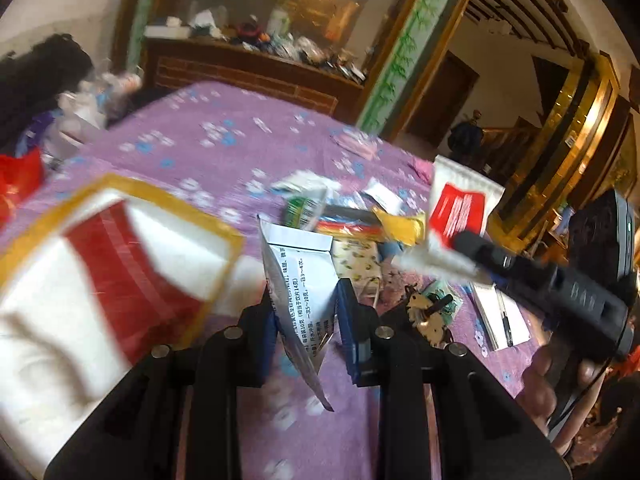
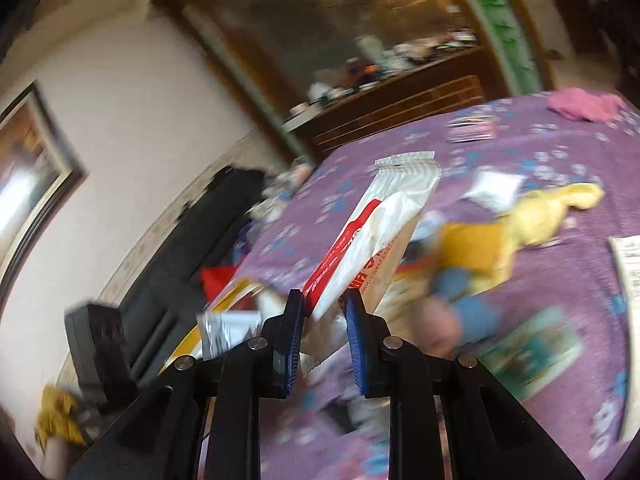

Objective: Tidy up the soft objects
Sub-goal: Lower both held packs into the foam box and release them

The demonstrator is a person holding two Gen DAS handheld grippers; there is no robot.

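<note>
My left gripper (image 1: 306, 288) is shut on a silver-white sachet (image 1: 300, 276) printed with black text, held up over the purple flowered cloth (image 1: 224, 132). The same sachet (image 2: 228, 332) shows at the lower left of the right wrist view. My right gripper (image 2: 324, 300) is shut on a long white and red packet (image 2: 380, 232), lifted above the table. In the left wrist view the right gripper (image 1: 464, 242) holds that packet (image 1: 460, 208) at the right. A yellow soft item (image 2: 540, 216) and a pink cloth (image 2: 580, 106) lie on the table.
A large white and red bag with a yellow border (image 1: 100, 280) fills the left foreground. A pile of small packets (image 1: 340, 216) lies mid-table, with a notepad and pen (image 1: 504, 320) and a keychain (image 1: 424, 308) near the right edge. A cluttered wooden cabinet (image 1: 248, 64) stands behind.
</note>
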